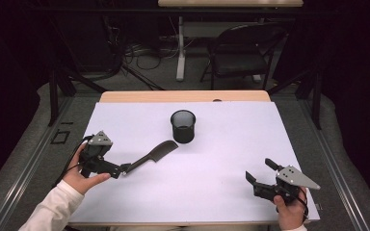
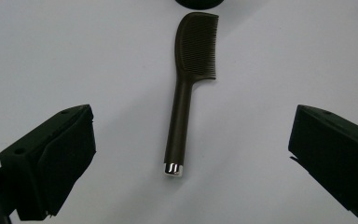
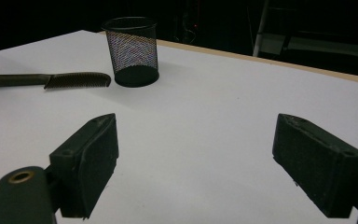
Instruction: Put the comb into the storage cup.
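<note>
Left gripper (image 2: 186,154) jaws wide, comb (image 2: 186,88) handle tip between them (untouched), right gripper (image 3: 193,163) wide

Wooden table (image 1: 125,96) covered by a white sheet (image 1: 231,159), 1 dark comb (image 1: 154,154) lying flat, 1 black mesh cup (image 1: 182,126) upright just beyond its teeth

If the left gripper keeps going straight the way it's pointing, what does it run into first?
Most likely the comb: its silver-capped handle end lies right ahead, centred between the open jaws of the left gripper. The mesh cup sits beyond the comb's toothed end.
</note>
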The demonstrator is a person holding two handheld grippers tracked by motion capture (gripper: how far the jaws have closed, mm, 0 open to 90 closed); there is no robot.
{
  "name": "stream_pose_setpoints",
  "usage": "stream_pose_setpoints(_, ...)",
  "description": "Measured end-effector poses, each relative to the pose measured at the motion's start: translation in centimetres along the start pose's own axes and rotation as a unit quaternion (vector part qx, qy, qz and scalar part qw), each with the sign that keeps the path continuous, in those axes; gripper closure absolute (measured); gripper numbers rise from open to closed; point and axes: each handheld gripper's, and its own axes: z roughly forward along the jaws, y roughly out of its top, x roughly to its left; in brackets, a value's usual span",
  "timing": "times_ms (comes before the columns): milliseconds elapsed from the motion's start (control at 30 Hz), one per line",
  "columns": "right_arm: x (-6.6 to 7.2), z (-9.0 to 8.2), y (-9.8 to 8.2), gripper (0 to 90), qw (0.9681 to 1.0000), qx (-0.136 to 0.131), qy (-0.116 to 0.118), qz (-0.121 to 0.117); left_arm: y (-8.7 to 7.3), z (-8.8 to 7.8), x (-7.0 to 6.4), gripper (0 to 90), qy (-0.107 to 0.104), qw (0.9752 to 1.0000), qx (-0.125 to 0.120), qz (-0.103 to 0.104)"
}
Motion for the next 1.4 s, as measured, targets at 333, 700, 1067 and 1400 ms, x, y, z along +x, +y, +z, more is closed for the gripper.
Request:
stream_pose_setpoints(333, 0.0, 0.1, 0.0, 14.1, 1.0, -0.001, 0.001, 0.001, 0.9, 0.7, 0.0, 0.9, 0.005, 0.9992, 0.038, 0.008)
stream_pose_setpoints(700, 0.0, 0.1, 0.0, 14.2, 1.0, 0.0, 0.002, 0.002, 1.7, 1.5, 0.3, 0.9, 0.002, 0.996, 0.085, 0.026)
stream_pose_setpoints(1067, 0.1, 0.2, -0.1, 14.2, 1.0, 0.003, 0.003, 0.003, 2.4, 2.9, 0.5, 1.5, -0.002, 0.991, 0.129, 0.036)
stream_pose_setpoints(1400, 0.1, 0.2, -0.1, 14.2, 1.0, 0.003, 0.004, 0.002, 3.0, 4.1, 1.1, 3.2, -0.008, 0.9867, 0.16, 0.029)
